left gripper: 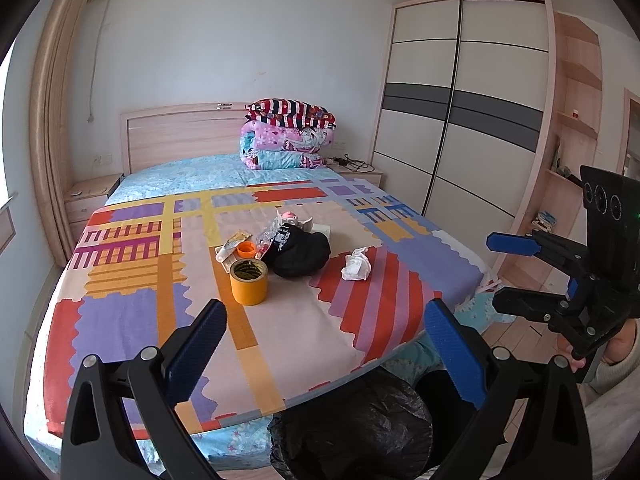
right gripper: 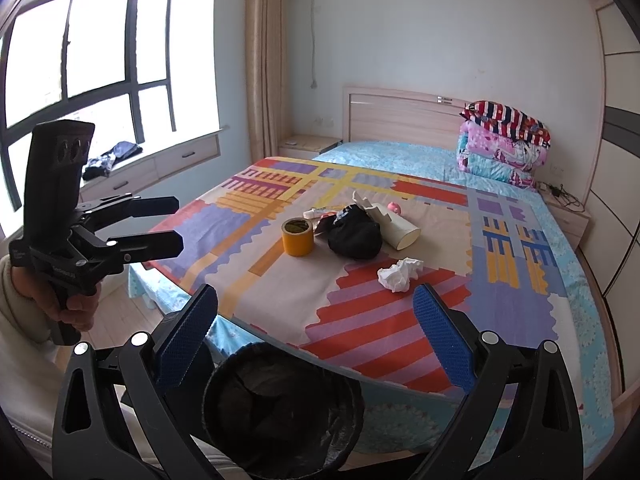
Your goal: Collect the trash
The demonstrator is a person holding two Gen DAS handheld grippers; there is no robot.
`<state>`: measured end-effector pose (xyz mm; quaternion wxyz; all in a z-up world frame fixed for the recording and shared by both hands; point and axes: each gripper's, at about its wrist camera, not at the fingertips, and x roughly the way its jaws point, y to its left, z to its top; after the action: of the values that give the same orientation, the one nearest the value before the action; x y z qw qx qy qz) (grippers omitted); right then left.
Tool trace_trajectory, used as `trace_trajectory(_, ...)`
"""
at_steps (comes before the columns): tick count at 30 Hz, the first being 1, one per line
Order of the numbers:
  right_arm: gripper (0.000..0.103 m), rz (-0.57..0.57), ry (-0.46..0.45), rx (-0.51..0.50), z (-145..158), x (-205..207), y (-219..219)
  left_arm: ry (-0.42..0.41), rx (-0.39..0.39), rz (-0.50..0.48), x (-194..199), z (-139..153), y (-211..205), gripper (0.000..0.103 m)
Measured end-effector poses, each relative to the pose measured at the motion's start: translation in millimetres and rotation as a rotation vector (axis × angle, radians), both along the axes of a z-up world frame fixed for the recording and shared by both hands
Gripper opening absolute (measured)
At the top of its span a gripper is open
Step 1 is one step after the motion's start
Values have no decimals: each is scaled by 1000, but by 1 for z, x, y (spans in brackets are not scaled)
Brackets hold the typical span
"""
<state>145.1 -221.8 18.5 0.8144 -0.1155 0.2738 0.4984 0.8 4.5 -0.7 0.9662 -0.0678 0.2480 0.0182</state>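
Bed (right gripper: 520, 280), crumpled tissue (right gripper: 400, 274) beyond right gripper's (right gripper: 316, 336) spread fingers (right gripper: 442, 338)

On the bed (right gripper: 520, 280), the tape roll (right gripper: 297, 237) lies at nine o'clock of the dark bundle (right gripper: 354, 238); crumpled tissue (right gripper: 400, 274) at four; a tube (right gripper: 394, 227), perhaps cardboard, touching behind. Bin (right gripper: 280, 404) before the bed.

No text or label is clear enough to read.
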Motion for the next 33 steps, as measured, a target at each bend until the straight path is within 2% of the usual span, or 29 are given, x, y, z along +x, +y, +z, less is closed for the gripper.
trace_trajectory(33,99,-2,-9,10,5,2,-2,0,4,15,0,1,2,95)
